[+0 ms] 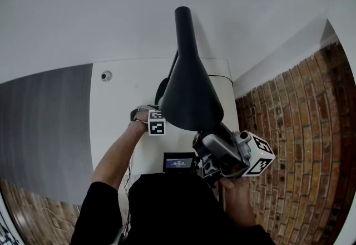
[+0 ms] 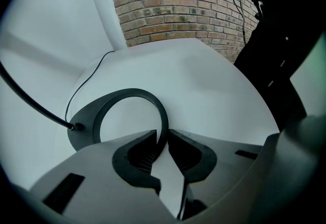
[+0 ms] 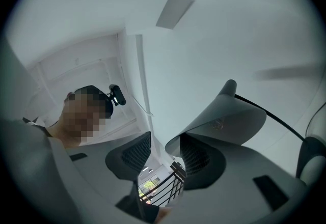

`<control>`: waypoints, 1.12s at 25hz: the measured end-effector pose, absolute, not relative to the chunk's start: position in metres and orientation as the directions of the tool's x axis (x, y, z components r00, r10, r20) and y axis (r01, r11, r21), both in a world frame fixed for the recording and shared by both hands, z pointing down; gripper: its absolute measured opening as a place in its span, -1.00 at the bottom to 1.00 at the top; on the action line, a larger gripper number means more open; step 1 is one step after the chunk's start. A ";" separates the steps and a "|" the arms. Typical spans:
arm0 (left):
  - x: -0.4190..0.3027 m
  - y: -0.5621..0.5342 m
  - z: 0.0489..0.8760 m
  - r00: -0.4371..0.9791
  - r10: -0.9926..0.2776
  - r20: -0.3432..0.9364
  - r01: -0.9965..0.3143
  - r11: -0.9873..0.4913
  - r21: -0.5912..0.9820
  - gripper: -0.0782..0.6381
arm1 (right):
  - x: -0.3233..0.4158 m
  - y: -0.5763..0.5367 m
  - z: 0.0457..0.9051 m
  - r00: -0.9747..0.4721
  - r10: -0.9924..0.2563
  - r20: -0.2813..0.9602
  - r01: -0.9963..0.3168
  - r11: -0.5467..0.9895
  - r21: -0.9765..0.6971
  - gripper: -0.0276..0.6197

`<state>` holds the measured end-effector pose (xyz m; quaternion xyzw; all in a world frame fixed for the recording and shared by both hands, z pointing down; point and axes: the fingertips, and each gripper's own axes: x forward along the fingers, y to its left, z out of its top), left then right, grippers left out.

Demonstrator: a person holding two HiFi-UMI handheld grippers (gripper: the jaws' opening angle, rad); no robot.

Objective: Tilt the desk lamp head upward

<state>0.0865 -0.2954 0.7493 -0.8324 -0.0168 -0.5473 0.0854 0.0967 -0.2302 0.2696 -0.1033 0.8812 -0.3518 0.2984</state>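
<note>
A black desk lamp stands on the white desk (image 1: 122, 99), its cone head (image 1: 189, 88) pointing toward me and hiding most of its base (image 1: 161, 89). In the left gripper view the base is a flat black ring (image 2: 130, 96). My left gripper (image 2: 164, 139) is shut on the ring's right side, which runs down between the pads. In the head view that gripper (image 1: 157, 121) sits low beside the base, under the cone. My right gripper (image 1: 208, 146) is at the cone's wide rim. The shade (image 3: 229, 116) lies against the right finger (image 3: 201, 157) and the jaws (image 3: 165, 149) are open.
A black cable (image 2: 30, 103) leaves the base's left end and trails over the desk. A red brick wall (image 1: 295, 127) runs along the desk's right side and a white wall stands behind it. Near the desk's back left corner is a small round grommet (image 1: 106, 76). A small screen (image 1: 179, 161) hangs at my chest.
</note>
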 end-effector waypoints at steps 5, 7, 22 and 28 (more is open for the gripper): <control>0.089 -0.294 0.750 0.400 -0.064 0.914 0.130 -0.984 -0.125 -0.59 | 0.098 -0.232 0.257 -0.797 -0.378 -0.470 0.040 0.744 -0.667 -0.35; 0.088 -0.294 0.750 0.390 -0.069 0.918 0.130 -0.983 -0.129 -0.59 | 0.098 -0.233 0.252 -0.796 -0.373 -0.477 0.046 0.748 -0.662 -0.35; 0.086 -0.293 0.753 0.361 -0.071 0.930 0.125 -0.984 -0.124 -0.59 | 0.097 -0.228 0.249 -0.801 -0.373 -0.468 0.028 0.758 -0.651 -0.35; 0.087 -0.296 0.750 0.368 -0.085 0.926 0.126 -0.982 -0.140 -0.60 | 0.091 -0.224 0.262 -0.808 -0.395 -0.437 0.010 0.733 -0.680 -0.35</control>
